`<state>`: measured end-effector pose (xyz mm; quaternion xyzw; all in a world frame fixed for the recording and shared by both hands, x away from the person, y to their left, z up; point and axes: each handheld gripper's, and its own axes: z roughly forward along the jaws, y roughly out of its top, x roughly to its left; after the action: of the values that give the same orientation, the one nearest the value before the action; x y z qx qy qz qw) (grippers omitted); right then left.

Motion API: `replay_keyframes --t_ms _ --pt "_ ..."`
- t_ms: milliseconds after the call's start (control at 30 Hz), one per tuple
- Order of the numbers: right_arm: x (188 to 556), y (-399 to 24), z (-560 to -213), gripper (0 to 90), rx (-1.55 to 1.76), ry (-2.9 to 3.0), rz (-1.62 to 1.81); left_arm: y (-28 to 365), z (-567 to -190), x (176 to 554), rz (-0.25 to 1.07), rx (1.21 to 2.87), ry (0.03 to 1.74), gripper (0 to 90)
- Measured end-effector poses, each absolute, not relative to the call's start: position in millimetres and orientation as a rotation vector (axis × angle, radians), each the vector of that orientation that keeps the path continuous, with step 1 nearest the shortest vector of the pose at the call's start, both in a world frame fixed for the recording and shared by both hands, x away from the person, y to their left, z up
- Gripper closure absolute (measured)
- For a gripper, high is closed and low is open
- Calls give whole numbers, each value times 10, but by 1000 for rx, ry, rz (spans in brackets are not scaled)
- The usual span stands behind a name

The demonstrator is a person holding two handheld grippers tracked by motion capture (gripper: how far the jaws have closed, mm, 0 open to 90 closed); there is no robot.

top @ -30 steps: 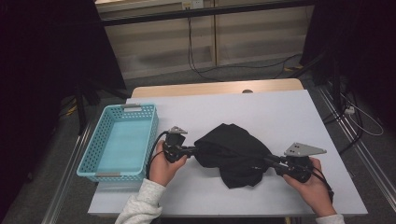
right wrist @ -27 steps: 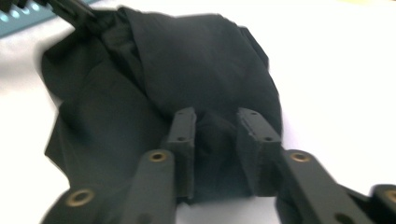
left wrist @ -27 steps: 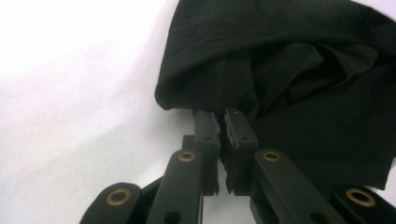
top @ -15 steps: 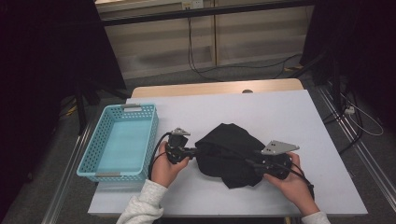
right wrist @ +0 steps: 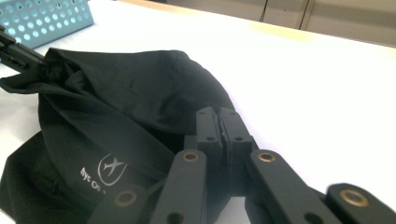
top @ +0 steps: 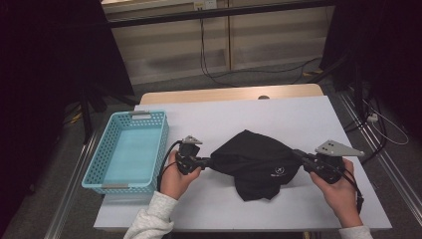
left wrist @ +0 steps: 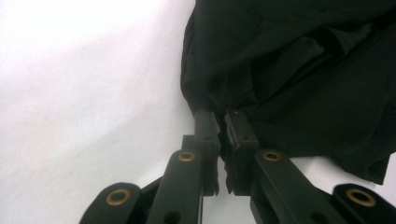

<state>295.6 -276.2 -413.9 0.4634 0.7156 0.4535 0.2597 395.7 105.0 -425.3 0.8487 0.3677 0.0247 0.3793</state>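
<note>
I have a pair of tongs in each hand, and a black cloth [top: 259,162] lies bunched between them on the white tabletop [top: 298,119], near the front edge. My left tongs [top: 209,162] are clenched on the cloth's left end; in the left gripper view the jaws stand pinched together with a gathered fold of the black cloth [left wrist: 289,79] caught at their tips. My right tongs [top: 297,154] have just been closing, and in the right gripper view their jaws are pressed together with an edge of the cloth [right wrist: 140,121] squeezed between them, so they too are grasping the cloth. From above, the cloth is drawn to a narrow point at each side where the tongs hold it, with its bulk humped in the middle and a lobe hanging toward me. A small pale emblem with lettering shows on its front, nearer my right hand [top: 341,191]. My left hand [top: 174,177] rests low on the tabletop. A light blue basket [top: 107,162] sits at the left edge of the tabletop, just beside my left hand and apart from the cloth.
</note>
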Motion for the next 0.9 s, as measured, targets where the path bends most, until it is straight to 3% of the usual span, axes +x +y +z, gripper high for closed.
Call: replay_keyframes --t_ms 200,333,533,767,900 --pt "2907 -2813 -4276 870 1293 1959 1191 1069 -4249 3962 117 2174 943 794" --pt "2900 -2852 -4315 869 1314 1956 1183 1108 -4223 3982 112 2120 961 630" --pt "2882 -2835 -4323 868 1312 1957 1179 1021 -4262 3988 98 2087 949 492" --pt "2858 -2836 -4339 867 1308 1969 1179 901 -4332 4002 146 2082 953 416" --pt "2849 -2824 -4360 866 1307 1978 1179 806 -4427 4017 132 2084 959 440"
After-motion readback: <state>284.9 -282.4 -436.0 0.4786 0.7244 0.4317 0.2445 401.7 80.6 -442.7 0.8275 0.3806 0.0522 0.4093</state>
